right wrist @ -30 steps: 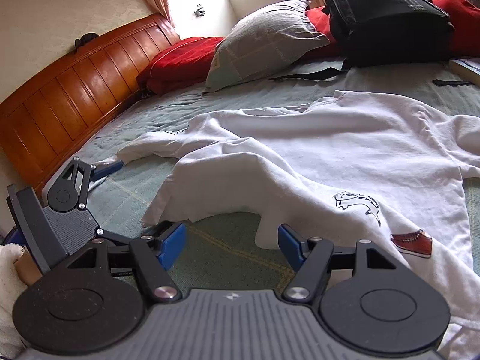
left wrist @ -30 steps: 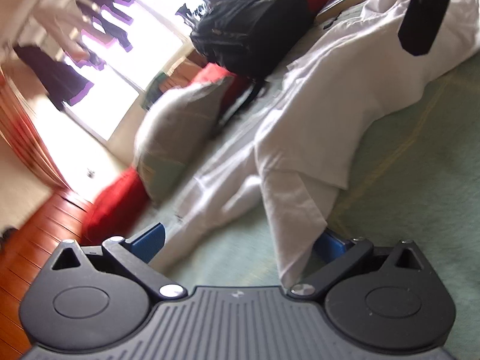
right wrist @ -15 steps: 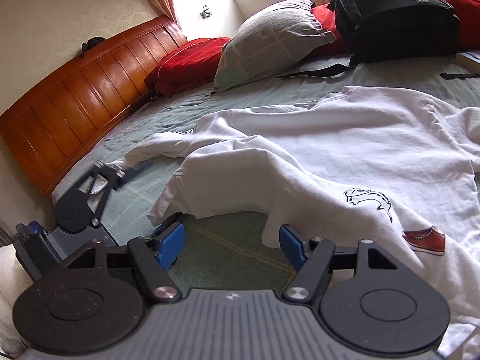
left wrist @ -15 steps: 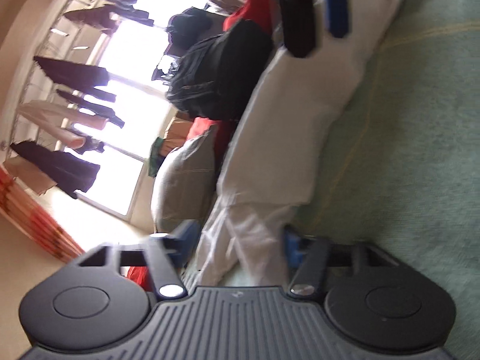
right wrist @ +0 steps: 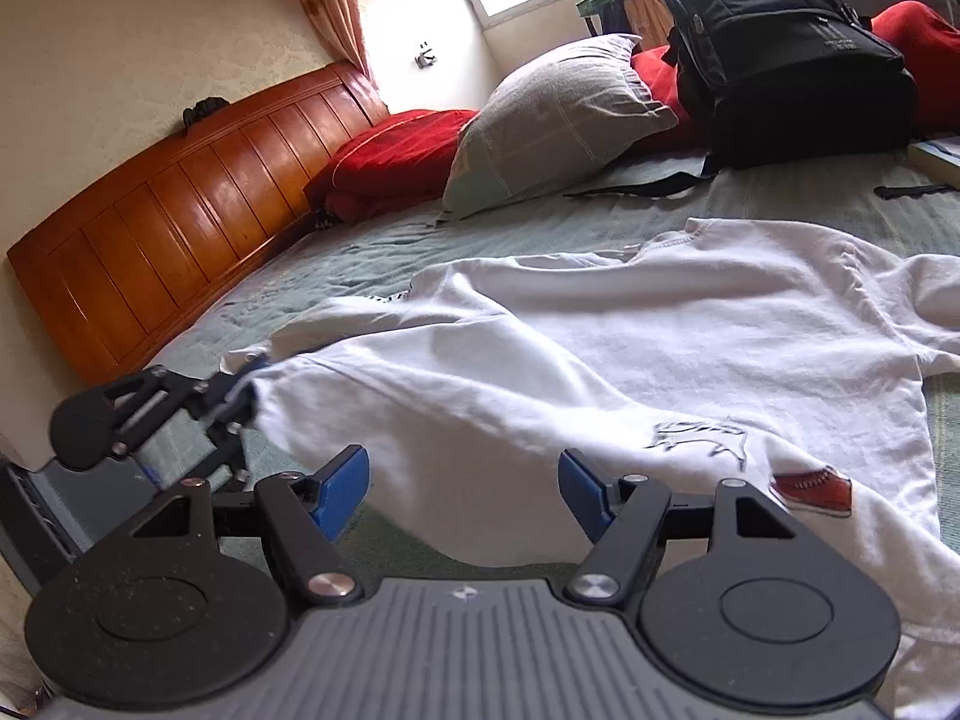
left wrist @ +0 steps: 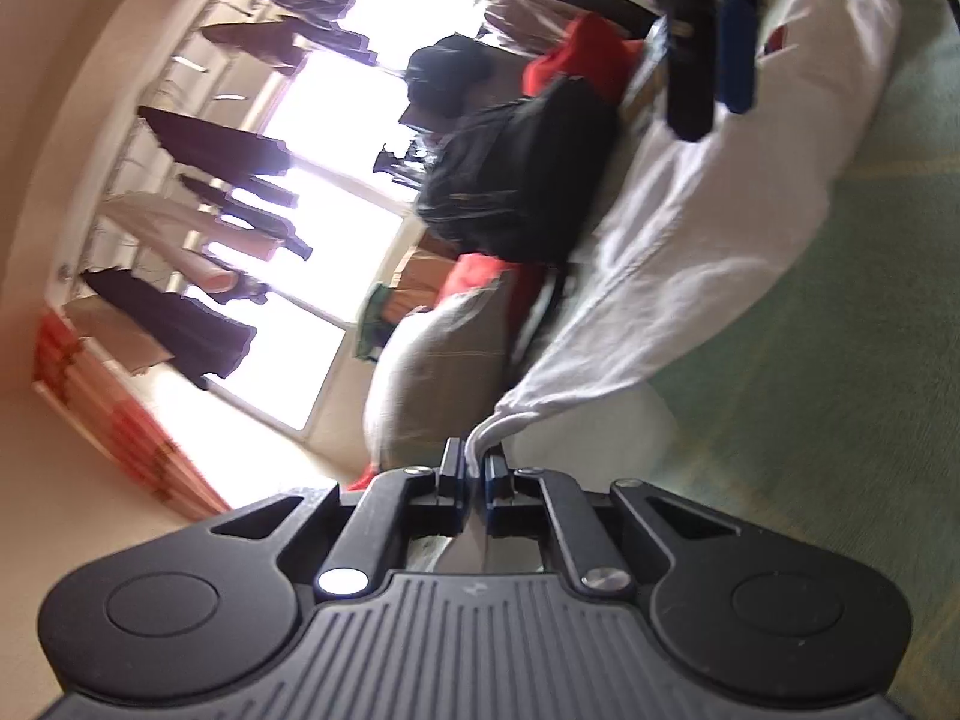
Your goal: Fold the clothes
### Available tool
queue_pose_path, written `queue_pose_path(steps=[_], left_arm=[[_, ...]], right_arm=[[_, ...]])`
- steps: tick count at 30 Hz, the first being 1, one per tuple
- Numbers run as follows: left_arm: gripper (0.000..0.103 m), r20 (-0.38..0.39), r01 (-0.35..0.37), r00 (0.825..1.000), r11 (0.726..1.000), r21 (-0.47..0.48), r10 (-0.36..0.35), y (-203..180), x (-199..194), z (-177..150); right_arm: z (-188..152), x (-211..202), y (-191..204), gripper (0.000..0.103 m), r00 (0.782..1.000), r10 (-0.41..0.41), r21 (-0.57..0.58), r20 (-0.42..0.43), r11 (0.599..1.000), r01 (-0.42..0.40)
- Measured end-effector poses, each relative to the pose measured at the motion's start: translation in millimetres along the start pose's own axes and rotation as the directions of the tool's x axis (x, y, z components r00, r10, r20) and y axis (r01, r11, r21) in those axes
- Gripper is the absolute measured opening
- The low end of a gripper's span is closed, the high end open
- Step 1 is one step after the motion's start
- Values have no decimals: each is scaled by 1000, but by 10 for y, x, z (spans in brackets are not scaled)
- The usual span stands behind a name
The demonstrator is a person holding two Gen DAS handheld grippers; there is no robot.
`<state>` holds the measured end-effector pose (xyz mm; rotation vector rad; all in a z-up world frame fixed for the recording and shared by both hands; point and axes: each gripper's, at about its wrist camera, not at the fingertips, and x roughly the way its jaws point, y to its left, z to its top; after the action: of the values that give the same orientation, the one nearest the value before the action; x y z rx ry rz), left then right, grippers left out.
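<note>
- The white shirt point(right wrist: 690, 330) is soft, creased cotton, spread across the bed point(right wrist: 372, 252); a stitched neckline shows at its far edge, and small prints of a dolphin point(right wrist: 702, 438) and a red shoe point(right wrist: 810, 489) sit near its near hem.
- The bed is covered by a pale green, faintly lined woven sheet, and a glossy panelled wooden headboard point(right wrist: 180, 210) stands along its left side.
- A grey, plump pillow point(right wrist: 552, 126) leans at the head of the bed, with a red pillow point(right wrist: 390, 162) to its left by the headboard.
- A black backpack point(right wrist: 786, 54) of smooth fabric stands upright behind the shirt, one strap trailing flat on the sheet.
- A book point(right wrist: 936, 156) lies at the right edge, just past the backpack.
- In the left wrist view, dark clothes point(left wrist: 198, 312) hang in front of a bright window point(left wrist: 336, 228), with an orange curtain point(left wrist: 114, 414) at its side.
- The left tongs point(left wrist: 476, 468) are pinched together on a bunched corner of the shirt, which stretches taut away from them and lifts off the sheet.
- The right tongs point(right wrist: 462, 483) stand wide apart, low over the shirt's near edge; the cloth lies between the blue pads point(right wrist: 342, 480) without being clamped, and whether it touches them cannot be told.
</note>
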<state>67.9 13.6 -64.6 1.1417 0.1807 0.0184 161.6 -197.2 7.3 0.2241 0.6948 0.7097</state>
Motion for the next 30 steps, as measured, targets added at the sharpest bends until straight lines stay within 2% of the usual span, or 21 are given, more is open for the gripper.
queue_pose_path(steps=[7,12,14,18,23,26,27,28,29,30], left_arm=[[4,-3,-78,997,997,-10,78,327,-329,-36],[4,-40,-66,997,998,-11,66,300,-449,-173],[4,-53,-52,997,999,-17,51,264,-446,-221],[4,-78,-23,997,999,-29,20,191,-440,-315],[5,-110,13,994,999,-46,-18,100,-433,-433],[5,-114,20,993,999,-49,-25,96,-460,-454],[5,-109,17,994,999,-47,-22,114,-481,-442],[5,-105,14,994,999,-46,-19,132,-501,-429],[5,-101,11,995,999,-44,-16,150,-522,-417],[4,-97,8,995,999,-43,-13,168,-543,-405]], right_arm=[[-87,-384,-26,75,999,17,42,47,999,-19],[-263,-814,-308,75,994,-65,166,87,985,50],[-390,-999,-481,75,988,-119,235,95,967,93],[-720,-1282,-893,75,977,-194,405,85,903,144],[-1086,-1223,-1178,75,991,-110,482,76,874,61],[-1131,-1173,-1055,73,991,-62,402,122,915,8],[-1131,-1158,-1000,71,990,-50,368,135,930,-3],[-1130,-1144,-946,56,989,-37,334,146,942,-14],[-1115,-1141,-901,33,990,4,315,142,948,-49],[-1079,-1132,-851,20,993,9,297,121,954,-45]])
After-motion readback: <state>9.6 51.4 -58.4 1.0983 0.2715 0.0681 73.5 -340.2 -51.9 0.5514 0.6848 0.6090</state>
